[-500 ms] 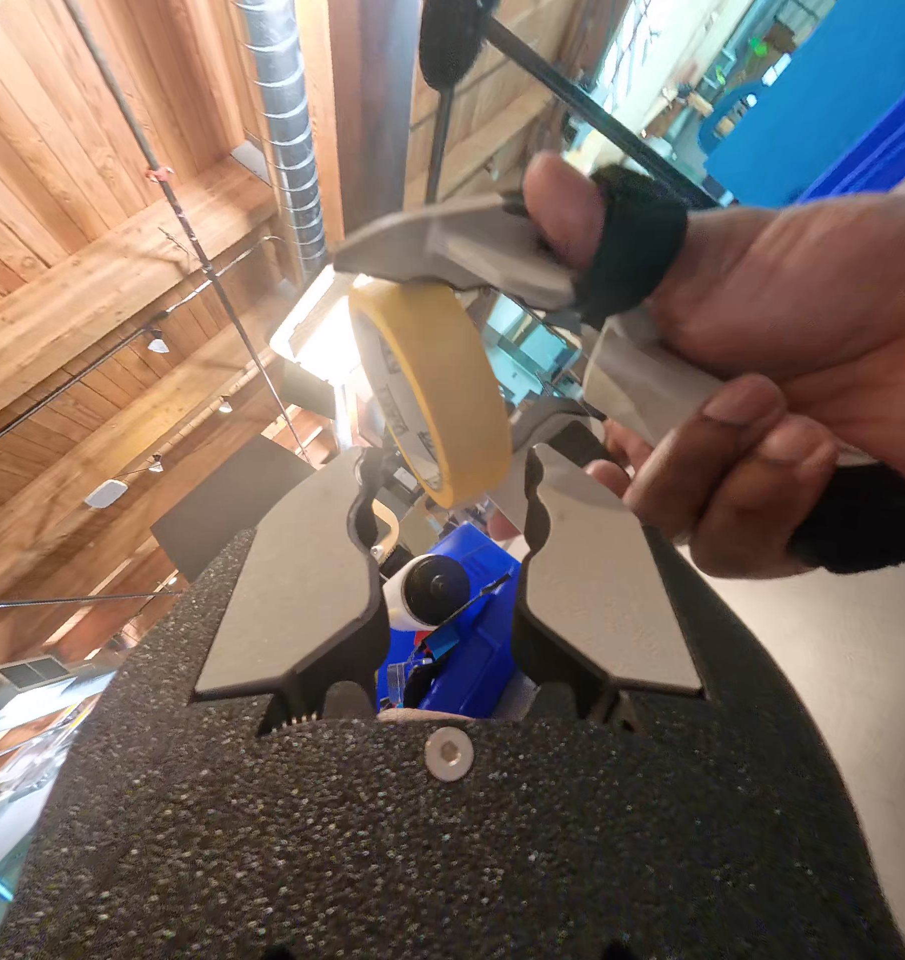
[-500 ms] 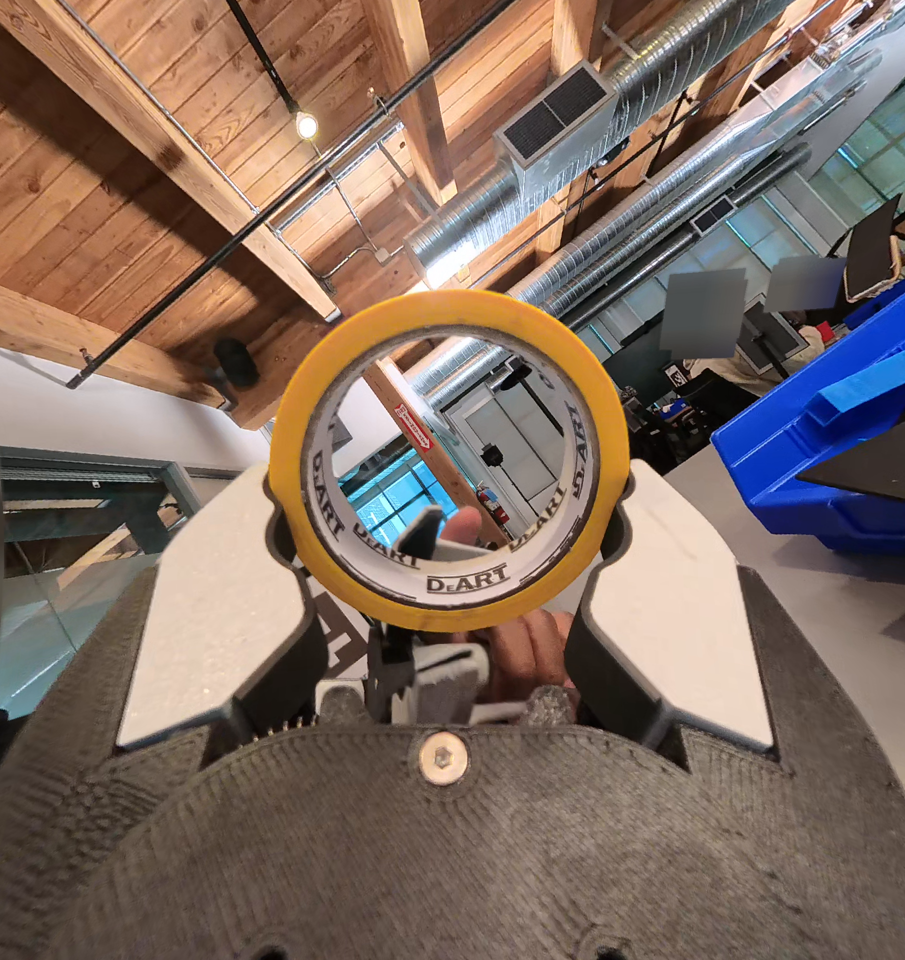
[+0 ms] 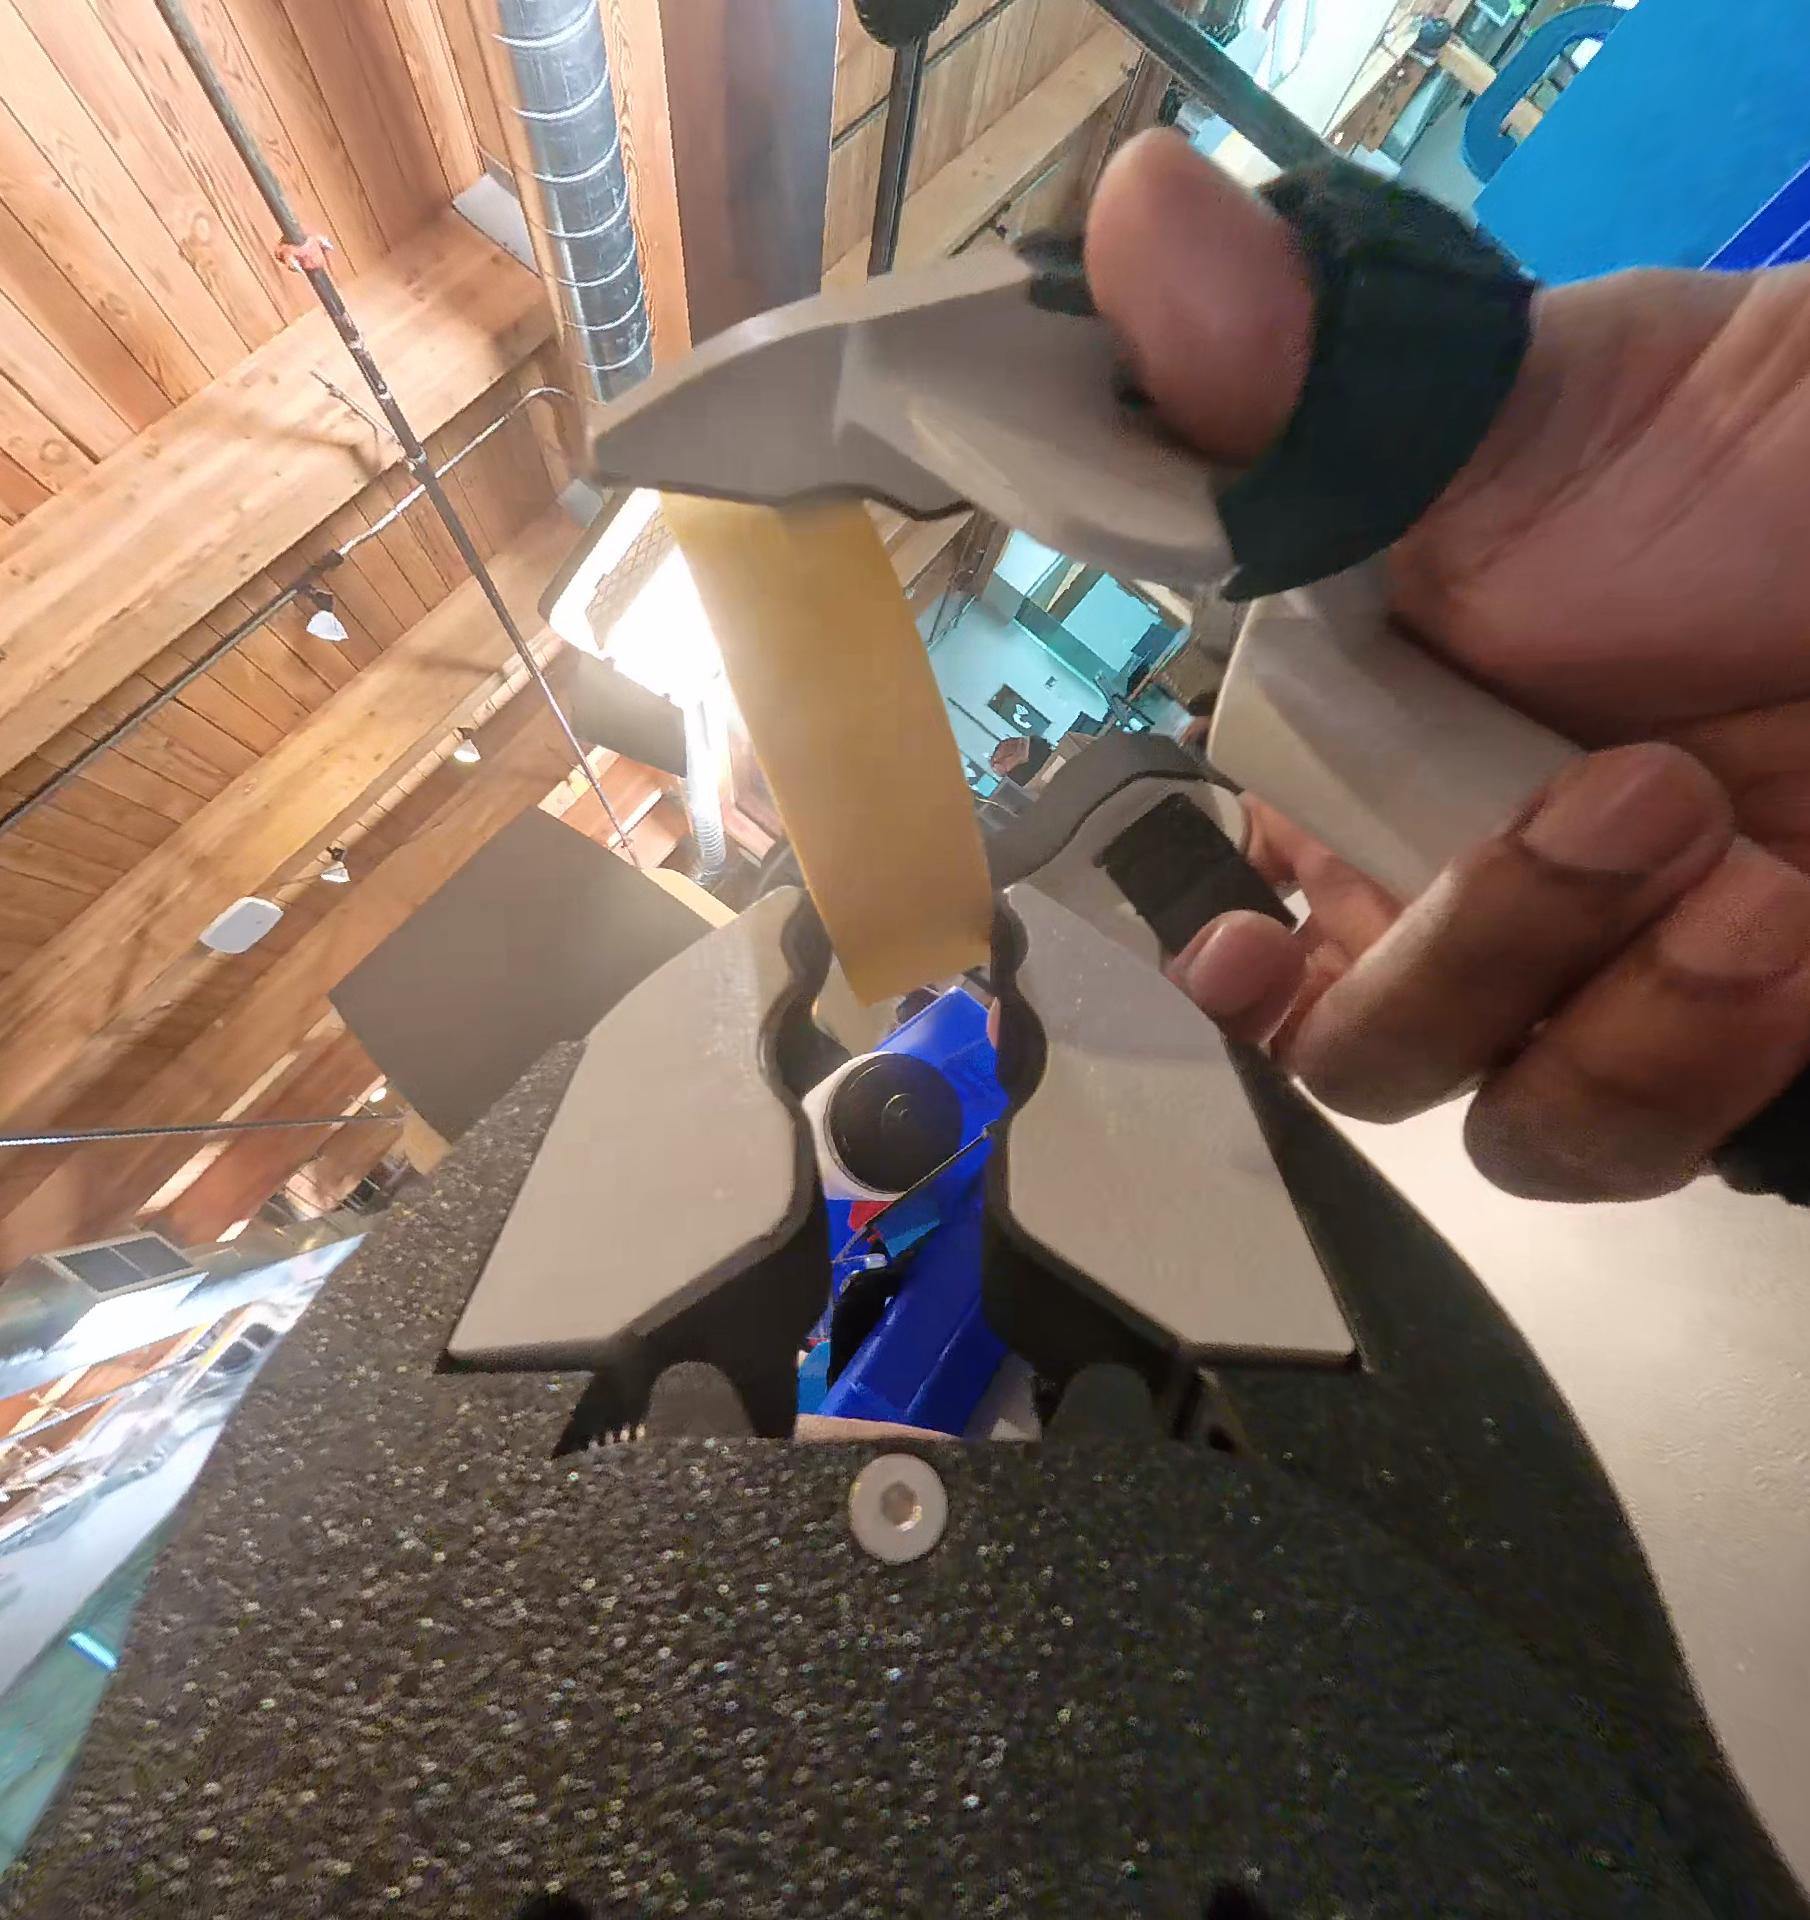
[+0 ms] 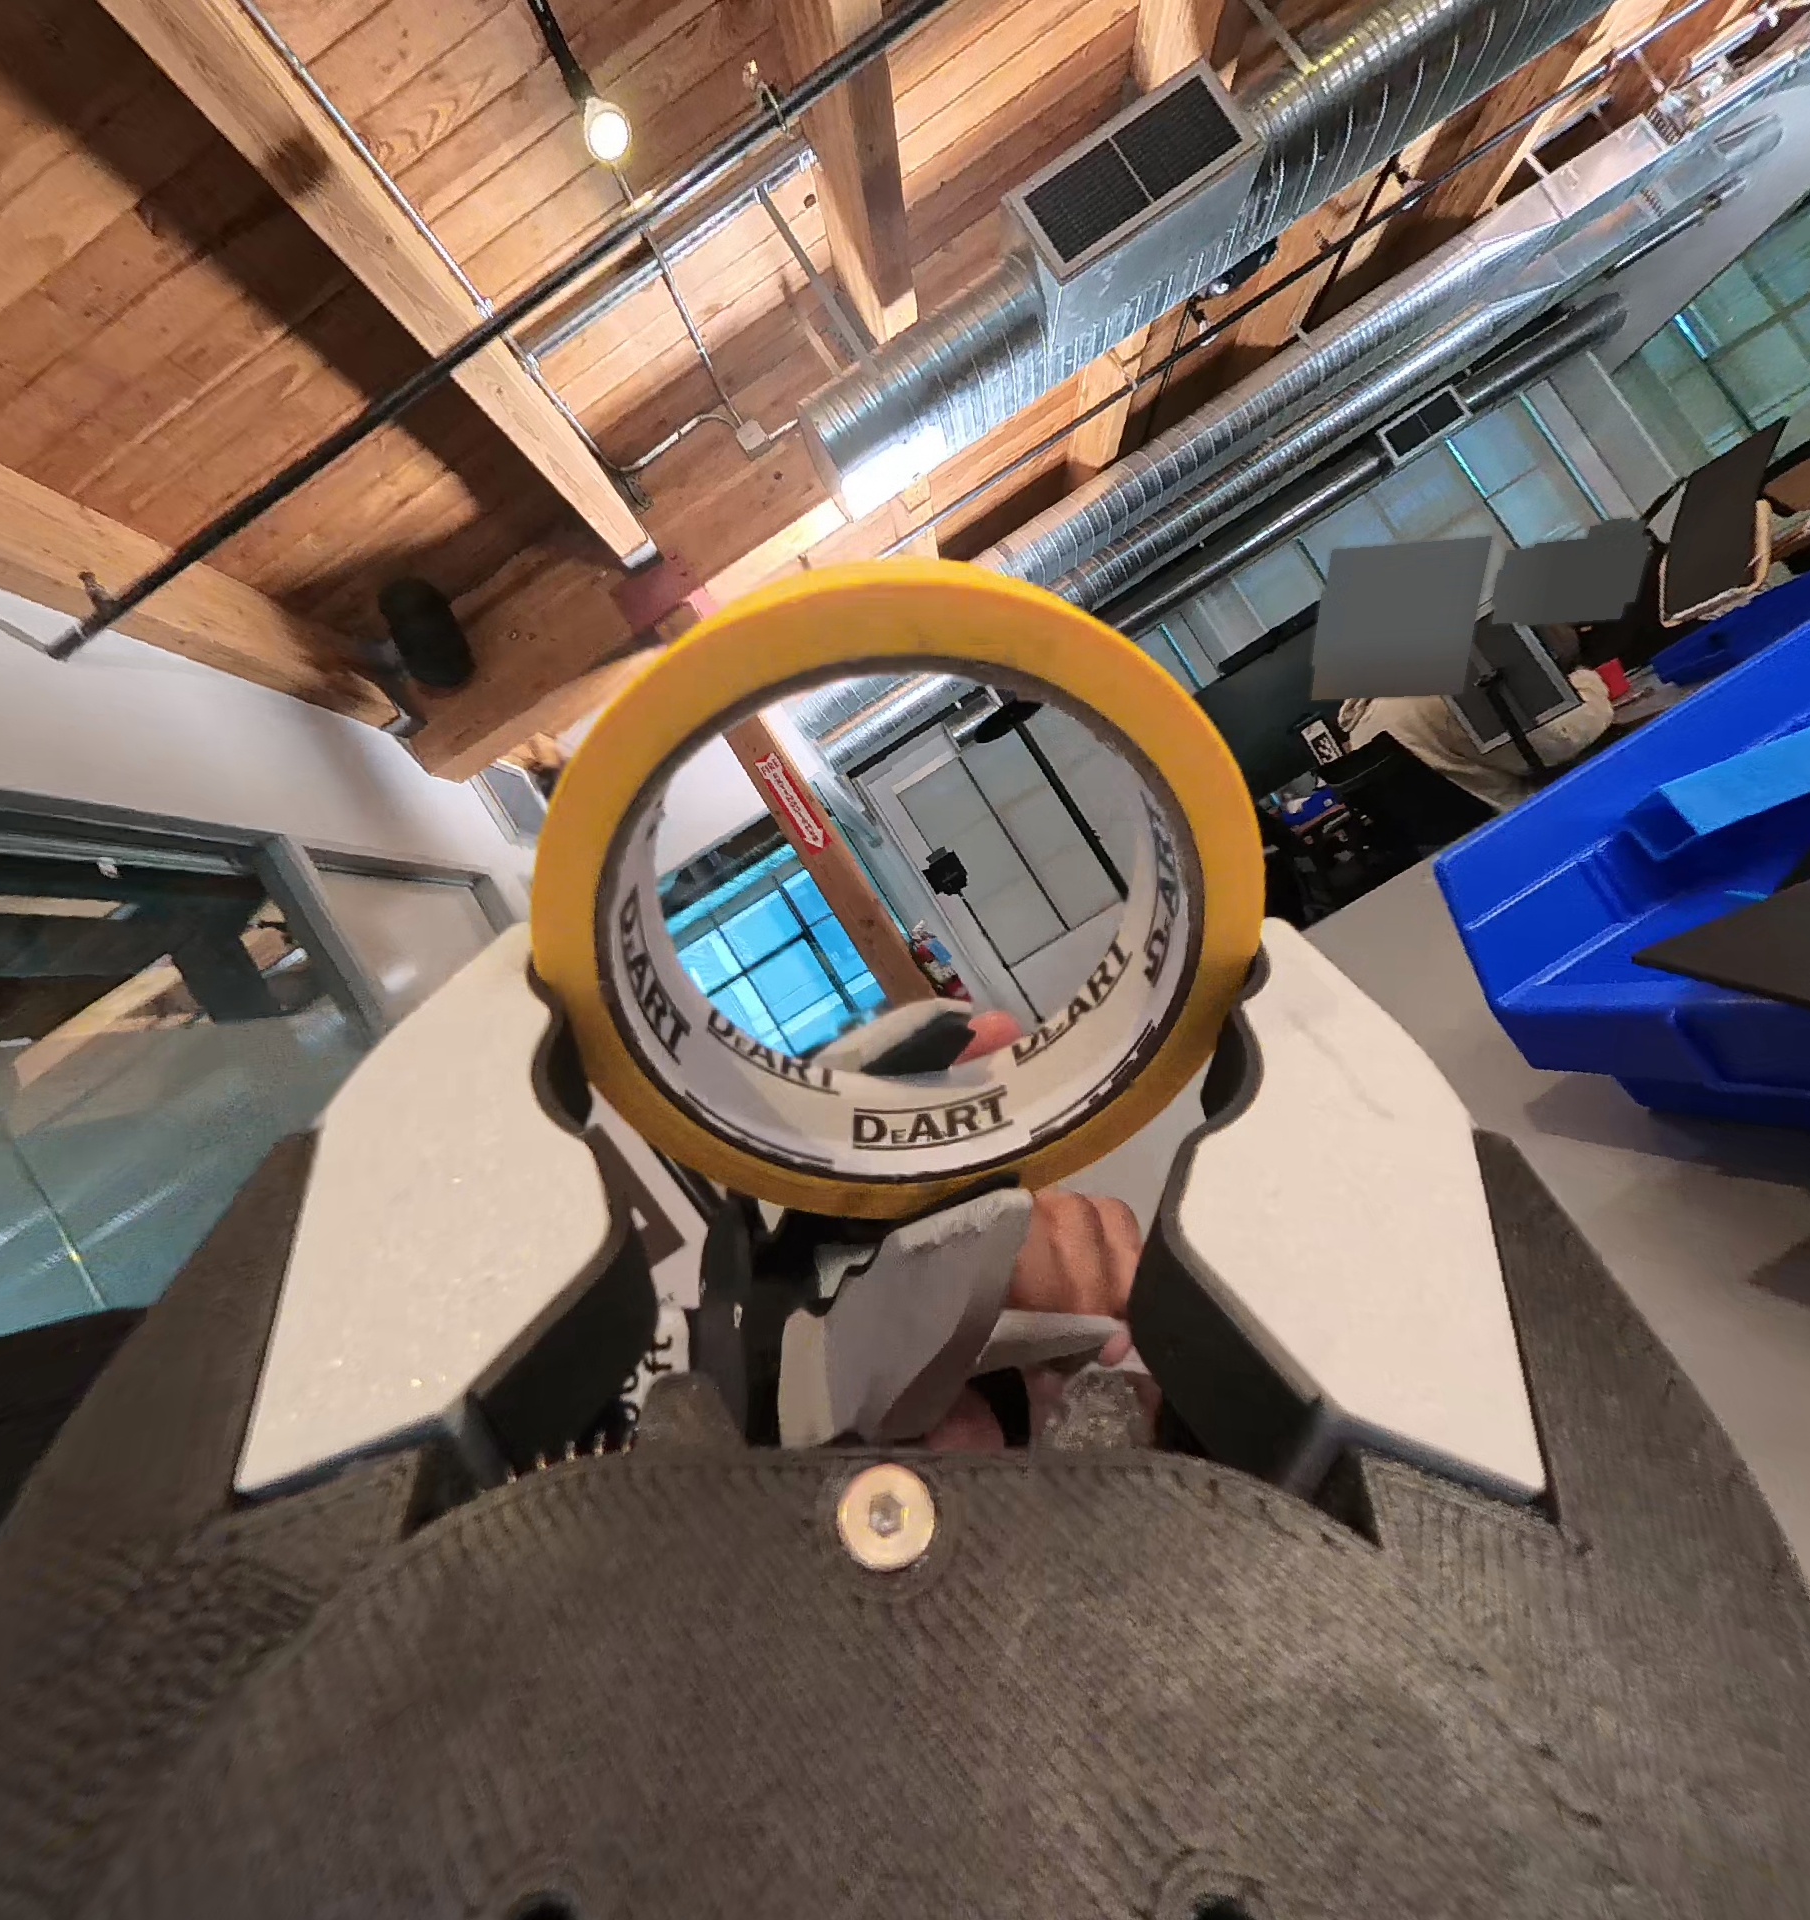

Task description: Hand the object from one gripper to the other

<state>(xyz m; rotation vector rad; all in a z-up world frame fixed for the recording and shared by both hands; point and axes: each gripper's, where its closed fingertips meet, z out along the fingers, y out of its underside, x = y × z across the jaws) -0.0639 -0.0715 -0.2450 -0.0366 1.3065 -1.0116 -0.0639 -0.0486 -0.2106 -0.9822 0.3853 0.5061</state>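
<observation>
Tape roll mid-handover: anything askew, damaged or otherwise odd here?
Nothing stands out. The yellow tape roll sits clamped across its rim in the right gripper, intact. In the left wrist view its edge dips between the fingers of the left gripper, which is not clearly closed on it.

Tape roll (image 4: pixel 896 883): matt yellow paper-like wrap, white printed card core. Right gripper (image 4: pixel 896 1039): smooth pale-grey plastic fingers, coarse dark speckled body, bright metal screw. Ceiling (image 4: pixel 205 260): bare grainy wood; ducts (image 4: pixel 1296 436) ribbed shiny metal. Bin (image 4: pixel 1659 935): glossy blue plastic.
</observation>
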